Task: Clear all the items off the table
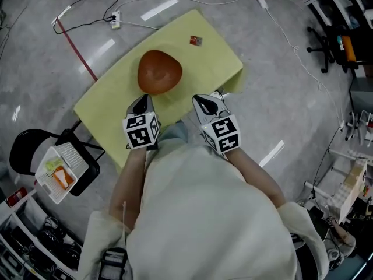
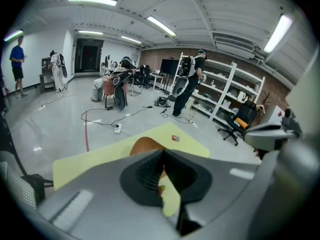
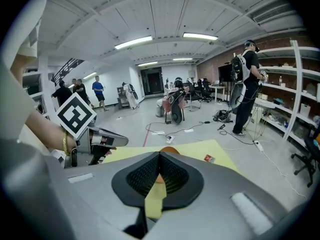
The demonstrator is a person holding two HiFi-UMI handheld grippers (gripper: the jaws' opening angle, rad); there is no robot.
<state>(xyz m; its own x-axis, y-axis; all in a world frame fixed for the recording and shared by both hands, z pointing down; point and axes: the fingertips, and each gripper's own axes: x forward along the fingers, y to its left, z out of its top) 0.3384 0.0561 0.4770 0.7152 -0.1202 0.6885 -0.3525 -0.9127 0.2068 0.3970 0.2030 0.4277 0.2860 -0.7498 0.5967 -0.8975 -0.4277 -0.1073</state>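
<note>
Past our pale shirt (image 1: 204,214), low in the frame, the left gripper (image 1: 142,104) and right gripper (image 1: 207,104) are both clenched on nothing at the near edge of the yellow table (image 1: 218,60). Just beyond them at centre sits the brown bowl (image 1: 159,72); a small red packet (image 1: 196,40), perhaps a wrapped sweet, lies above it. We should part the jaws before meeting the bowl's rim. Cables (image 1: 291,45) cross the grey floor (image 1: 46,69); a white basket (image 1: 58,171) rests on a chair at lower left.

Cream top (image 1: 204,214); grey left claw (image 1: 142,100) and right claw (image 1: 205,101) carry black-and-white marker cubes (image 1: 141,130).
</note>
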